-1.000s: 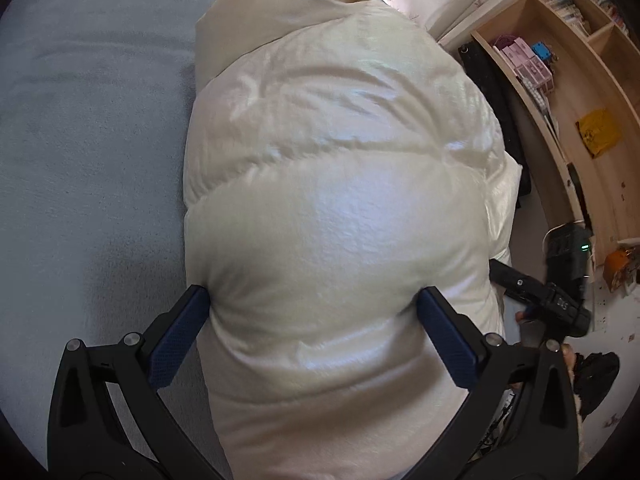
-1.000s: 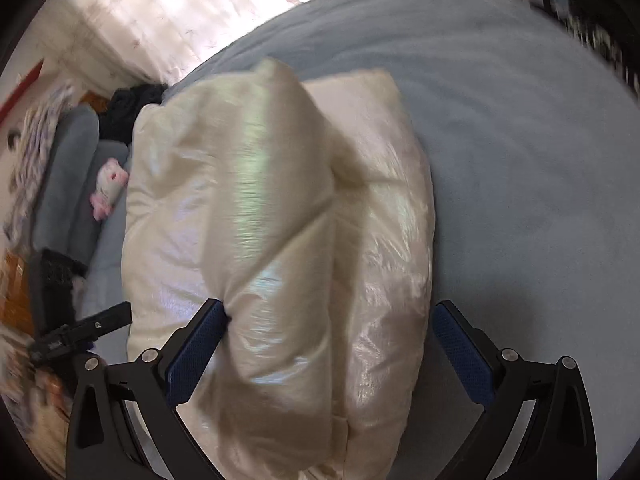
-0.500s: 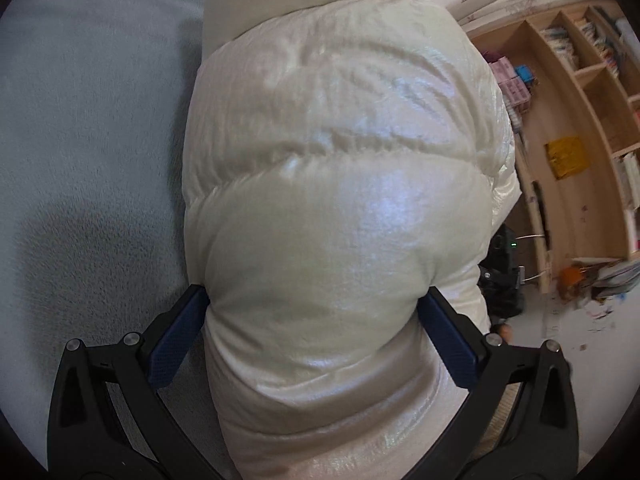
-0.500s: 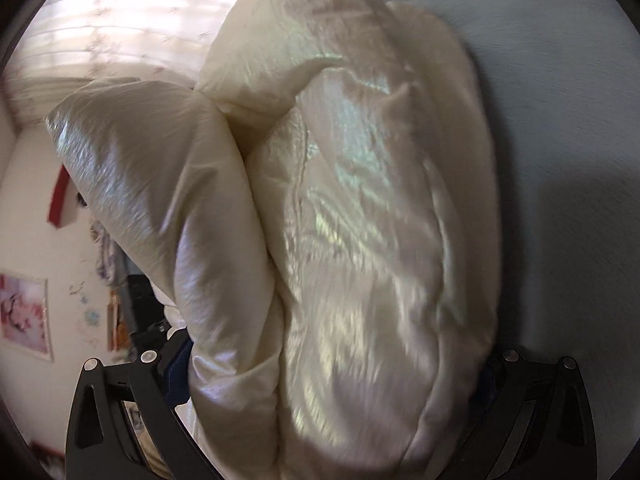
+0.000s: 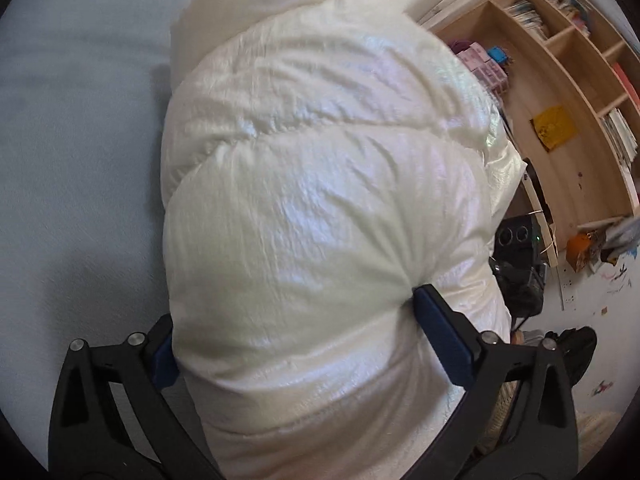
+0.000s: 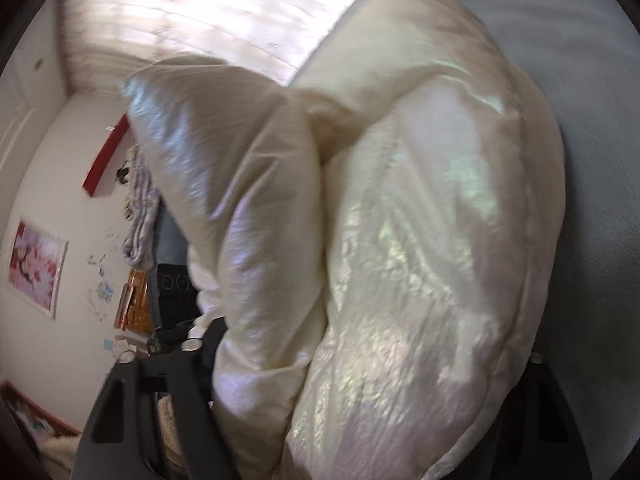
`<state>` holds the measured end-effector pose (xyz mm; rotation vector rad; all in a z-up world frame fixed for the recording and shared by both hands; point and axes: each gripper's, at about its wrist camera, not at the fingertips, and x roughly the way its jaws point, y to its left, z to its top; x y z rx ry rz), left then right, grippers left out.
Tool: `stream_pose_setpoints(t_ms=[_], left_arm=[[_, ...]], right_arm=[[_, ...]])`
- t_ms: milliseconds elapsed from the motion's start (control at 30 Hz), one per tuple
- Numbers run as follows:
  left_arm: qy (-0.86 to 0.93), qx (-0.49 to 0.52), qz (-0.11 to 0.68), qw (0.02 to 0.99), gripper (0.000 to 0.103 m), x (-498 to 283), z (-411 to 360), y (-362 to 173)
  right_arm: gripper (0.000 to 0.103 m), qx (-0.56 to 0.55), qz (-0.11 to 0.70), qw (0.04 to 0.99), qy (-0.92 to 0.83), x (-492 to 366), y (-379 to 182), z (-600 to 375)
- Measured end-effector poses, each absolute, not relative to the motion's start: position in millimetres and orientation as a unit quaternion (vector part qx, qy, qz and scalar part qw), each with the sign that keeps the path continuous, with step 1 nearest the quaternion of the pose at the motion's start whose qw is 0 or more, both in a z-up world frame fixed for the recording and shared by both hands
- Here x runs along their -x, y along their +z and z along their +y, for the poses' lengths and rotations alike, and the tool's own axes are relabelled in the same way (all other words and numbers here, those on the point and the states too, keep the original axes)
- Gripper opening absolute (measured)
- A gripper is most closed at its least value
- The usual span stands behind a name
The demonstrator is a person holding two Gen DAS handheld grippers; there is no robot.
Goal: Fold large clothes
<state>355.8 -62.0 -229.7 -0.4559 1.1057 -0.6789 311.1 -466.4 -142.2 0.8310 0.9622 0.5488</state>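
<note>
Left gripper [image 5: 296, 320]: blue pads pressed into both flanks of the cream puffer jacket [image 5: 320, 200], clenched on a thick folded roll of it that fills the centre of the frame.

Right gripper [image 6: 352, 392]: black frame at lower left and lower right of its frame, fingertips buried under the cloth; it brackets the jacket's bulk, but whether it is clamped cannot be told (view blurred).

Jacket: bundled between both tools, one puffy lobe [image 6: 224, 184] standing up at centre left of the right view; grey bed cover [image 5: 72, 160] along the left edge of the left view.

Background: wooden shelving [image 5: 560, 92], upper right.

Handling note (judgement): slippery, springy fill. Keep both squeezes even, lower the bundle flat onto the bed cover, press the air out before letting go, or the fold will spring open.
</note>
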Motion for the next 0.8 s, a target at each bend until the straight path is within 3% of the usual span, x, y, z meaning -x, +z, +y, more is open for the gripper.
stream_pose_setpoints(t_ms=[233, 533, 800], left_arm=[[-0.313, 0.208, 0.444, 0.813, 0.098, -353.3, -13.6, -178.4], [-0.288, 0.181, 0.368, 0.865, 0.098, -421.8, 104.3, -100.6], [-0.257, 0.175, 0.363, 0.879, 0.098, -536.0, 226.9, -125.6]], right_arm=[[0.067, -0.373, 0.389, 0.793, 0.284, -316.9, -99.0, -436.0], [0.067, -0.344, 0.333, 0.809, 0.342, -429.2, -40.7, -359.9], [0.067, -0.342, 0.321, 0.801, 0.371, -568.9, -77.3, -290.5]])
